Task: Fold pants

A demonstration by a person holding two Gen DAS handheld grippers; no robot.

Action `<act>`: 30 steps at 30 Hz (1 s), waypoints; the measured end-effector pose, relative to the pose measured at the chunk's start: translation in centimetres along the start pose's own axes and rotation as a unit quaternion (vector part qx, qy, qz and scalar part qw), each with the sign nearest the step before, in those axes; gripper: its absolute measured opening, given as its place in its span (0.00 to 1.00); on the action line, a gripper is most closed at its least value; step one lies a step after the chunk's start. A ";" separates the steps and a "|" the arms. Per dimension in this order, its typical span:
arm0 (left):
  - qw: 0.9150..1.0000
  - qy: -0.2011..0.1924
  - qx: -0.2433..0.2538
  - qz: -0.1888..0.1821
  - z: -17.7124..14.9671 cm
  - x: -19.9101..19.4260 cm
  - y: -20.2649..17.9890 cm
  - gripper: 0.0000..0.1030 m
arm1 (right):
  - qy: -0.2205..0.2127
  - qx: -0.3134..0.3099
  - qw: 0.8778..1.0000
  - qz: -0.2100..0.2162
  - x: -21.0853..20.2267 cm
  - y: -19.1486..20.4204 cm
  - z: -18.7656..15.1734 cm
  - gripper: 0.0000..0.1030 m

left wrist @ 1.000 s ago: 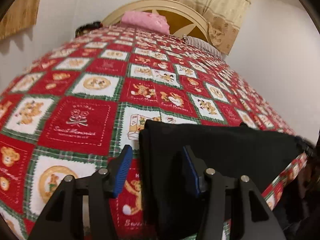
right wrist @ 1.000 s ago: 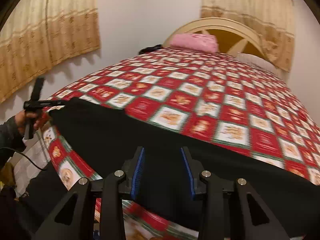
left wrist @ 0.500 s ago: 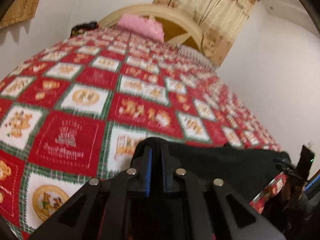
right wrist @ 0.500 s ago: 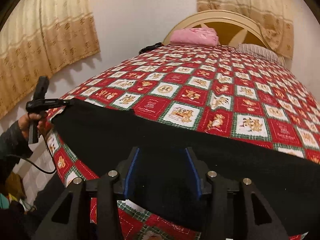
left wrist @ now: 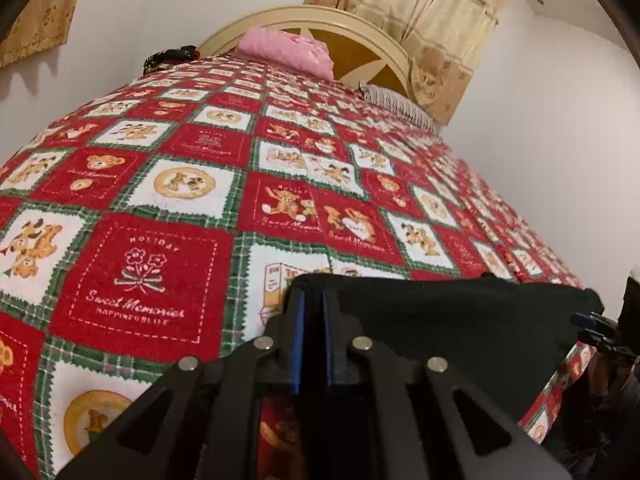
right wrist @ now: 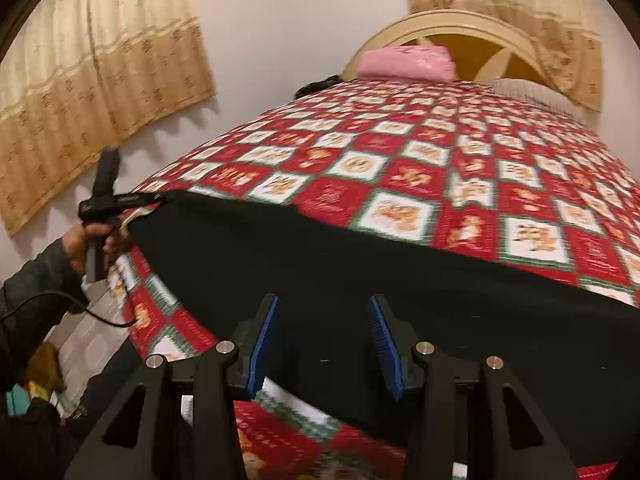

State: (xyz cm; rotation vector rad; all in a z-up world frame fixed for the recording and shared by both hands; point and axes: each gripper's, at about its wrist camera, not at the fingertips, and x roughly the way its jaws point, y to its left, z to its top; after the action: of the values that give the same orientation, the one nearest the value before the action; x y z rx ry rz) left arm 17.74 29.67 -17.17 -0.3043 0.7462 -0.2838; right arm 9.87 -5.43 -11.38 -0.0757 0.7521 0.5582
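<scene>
Left hand-held gripper [left wrist: 311, 320]: blue pads pinching corner of black pants [left wrist: 460, 320] on bed [left wrist: 160, 200]. Right hand-held gripper [right wrist: 322, 340]: spread, pants [right wrist: 320, 264] beneath and ahead.

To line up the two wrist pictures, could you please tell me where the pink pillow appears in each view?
Left wrist view: the pink pillow sits top centre, at the far end of the bed against the headboard.
Right wrist view: the pink pillow sits upper right of centre, against the same headboard.
Shared landmark: the black pants lie along the near edge of the quilt in both views.
</scene>
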 end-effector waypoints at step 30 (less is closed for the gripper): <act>0.995 0.003 0.095 -0.019 -4.6 0.9 -7.1 0.53 | 0.076 0.132 0.983 0.099 14.3 -3.4 9.7 0.47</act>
State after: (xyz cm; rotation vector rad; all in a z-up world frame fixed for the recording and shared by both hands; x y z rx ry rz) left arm 14.16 22.00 -18.32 -0.1379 0.7149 -0.3897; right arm 26.21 0.69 -14.22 0.2067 0.9844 0.6408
